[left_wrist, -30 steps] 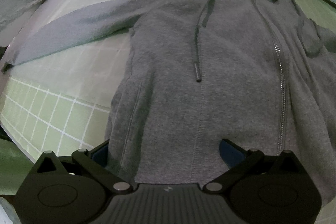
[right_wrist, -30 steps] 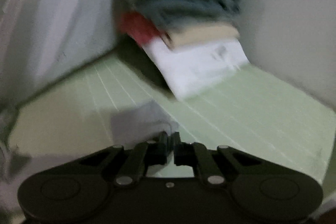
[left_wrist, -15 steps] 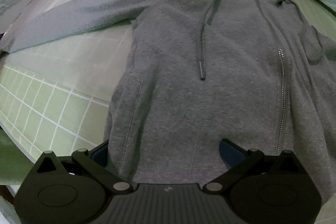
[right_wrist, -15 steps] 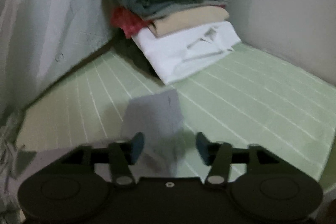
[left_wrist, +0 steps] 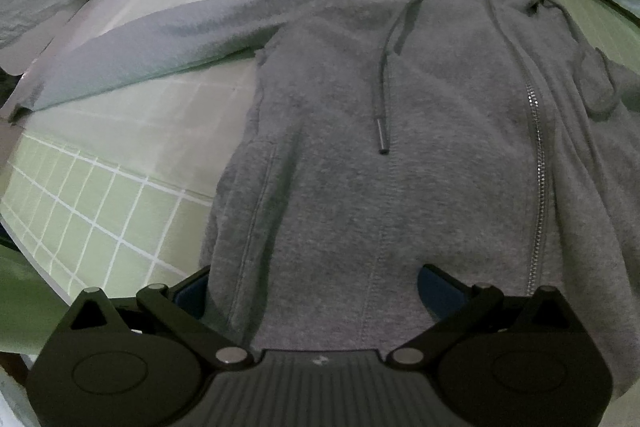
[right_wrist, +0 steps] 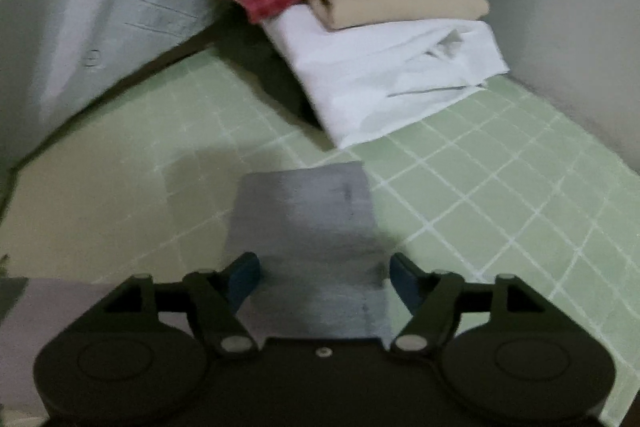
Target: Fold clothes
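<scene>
Hoodie [left_wrist: 400, 167]: one (grey); both grippers' fingers spread wide, left [left_wrist: 316, 291], right [right_wrist: 324, 279].

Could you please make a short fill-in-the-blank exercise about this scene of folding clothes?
1. The hoodie spread on the checked sheet is ___ in colour.
2. The jaws of the left gripper stand ___.
3. At the bottom of the pile of folded clothes lies a ___ garment.
4. The fabric between the fingers of the right gripper is ___.

Missing words: grey; open; white; grey
</scene>
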